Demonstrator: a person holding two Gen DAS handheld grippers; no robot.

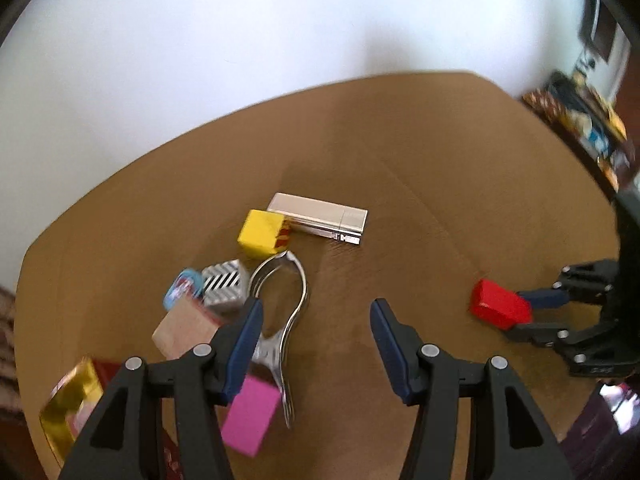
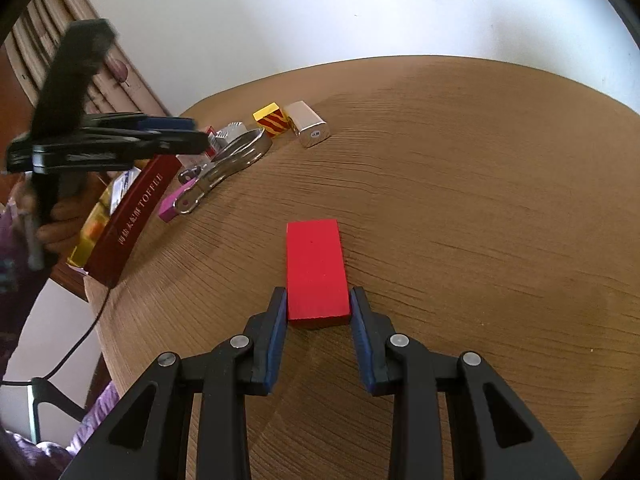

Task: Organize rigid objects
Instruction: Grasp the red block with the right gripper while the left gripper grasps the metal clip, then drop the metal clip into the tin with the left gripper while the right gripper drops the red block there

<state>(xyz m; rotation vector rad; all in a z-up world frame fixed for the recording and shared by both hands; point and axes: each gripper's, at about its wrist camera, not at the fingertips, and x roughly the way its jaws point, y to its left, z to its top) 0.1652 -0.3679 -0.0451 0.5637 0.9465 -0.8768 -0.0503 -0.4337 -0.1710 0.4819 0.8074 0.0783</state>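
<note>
On the grained wooden table (image 2: 460, 184), smooth red block (image 2: 316, 268) between right gripper (image 2: 319, 308) jaws; left gripper (image 1: 316, 316) jaws wide.

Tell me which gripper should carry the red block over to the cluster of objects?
The right gripper: its pads are already clamped on the red block, which is apart from the cluster. The left gripper is open and empty above the metal tongs.

A brown wooden surface (image 2: 460, 184) with fine grain lines fills most of both views. Behind it stands a plain white wall (image 1: 240, 40). At the left hangs a beige pleated curtain (image 2: 120, 76) (a small purple motif is on it). A black cable (image 2: 86, 338) drops beside the surface edge.
</note>
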